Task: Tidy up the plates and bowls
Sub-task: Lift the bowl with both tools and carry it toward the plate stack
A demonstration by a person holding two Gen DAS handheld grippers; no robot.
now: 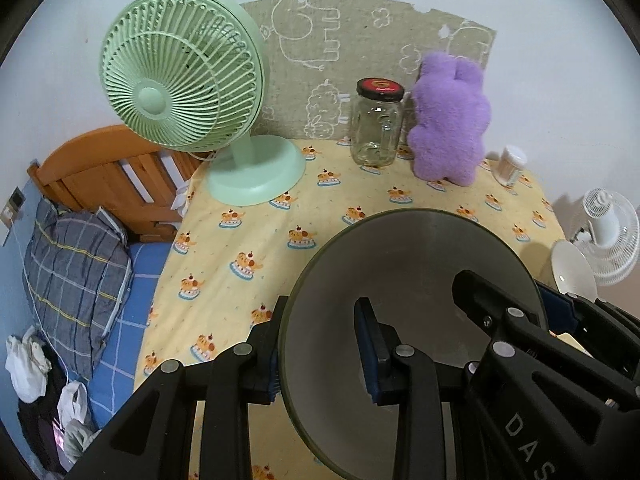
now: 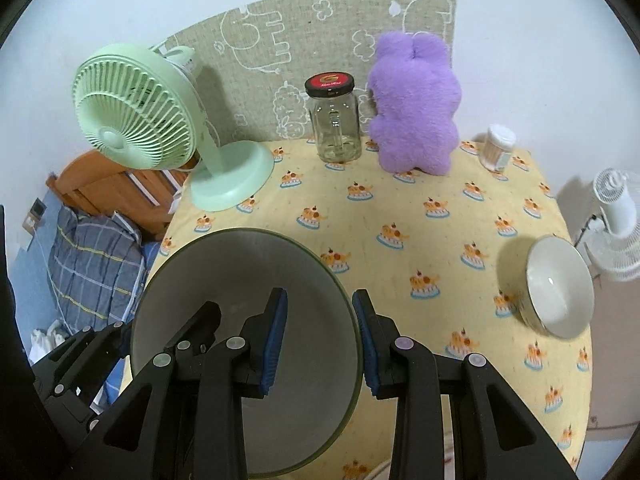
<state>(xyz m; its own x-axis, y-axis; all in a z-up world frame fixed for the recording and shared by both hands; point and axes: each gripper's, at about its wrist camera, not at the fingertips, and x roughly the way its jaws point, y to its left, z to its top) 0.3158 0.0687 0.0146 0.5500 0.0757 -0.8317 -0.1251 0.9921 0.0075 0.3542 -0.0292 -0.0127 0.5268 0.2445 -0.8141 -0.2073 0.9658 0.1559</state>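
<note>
A large grey bowl with a dark green rim [image 1: 404,264] [image 2: 240,272] is held between both grippers over the near part of the yellow tablecloth [image 2: 400,208]. My left gripper [image 1: 320,340] straddles its left rim, one finger outside and one inside. My right gripper [image 2: 320,336] straddles its right rim the same way; it shows in the left wrist view too [image 1: 516,304]. A smaller white bowl [image 2: 558,286] [image 1: 572,268] sits on the table's right edge.
At the back stand a green desk fan [image 2: 136,120], a glass jar with a black lid [image 2: 334,120], a purple plush toy [image 2: 416,108] and a small cotton-swab container [image 2: 498,148]. A bed with a plaid pillow [image 1: 72,272] lies left. A white fan [image 2: 618,220] stands right.
</note>
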